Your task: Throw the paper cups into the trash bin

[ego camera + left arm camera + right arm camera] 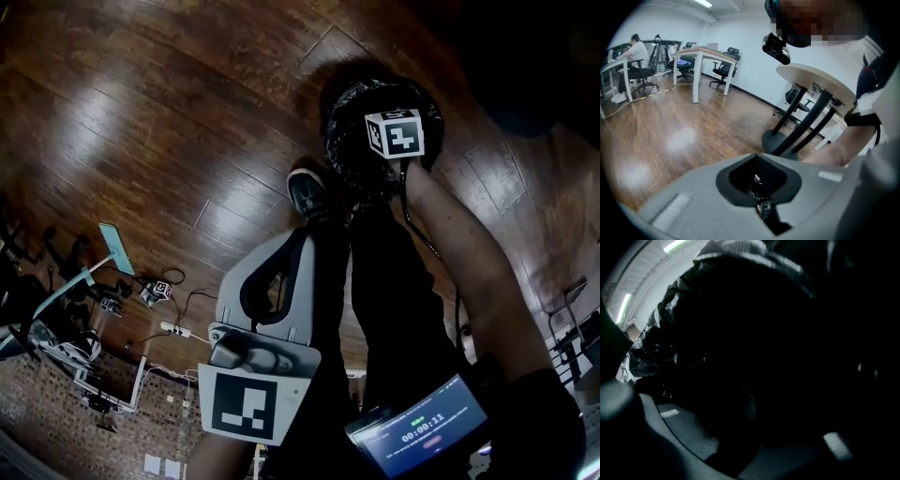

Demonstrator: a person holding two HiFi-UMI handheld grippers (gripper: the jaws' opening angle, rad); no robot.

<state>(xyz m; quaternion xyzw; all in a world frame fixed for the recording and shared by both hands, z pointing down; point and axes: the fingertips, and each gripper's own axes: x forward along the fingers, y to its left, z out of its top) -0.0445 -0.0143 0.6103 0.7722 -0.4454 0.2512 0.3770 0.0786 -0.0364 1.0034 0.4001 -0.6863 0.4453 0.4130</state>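
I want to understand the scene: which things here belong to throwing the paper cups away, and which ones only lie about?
For the job: trash bin with black bag; right gripper, open inside it; left gripper, shut and empty.

Lying about: power strip, marker cube on the floor, round table, office chairs.

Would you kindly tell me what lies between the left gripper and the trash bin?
In the head view, the person's dark shoe stands between left gripper and trash bin.
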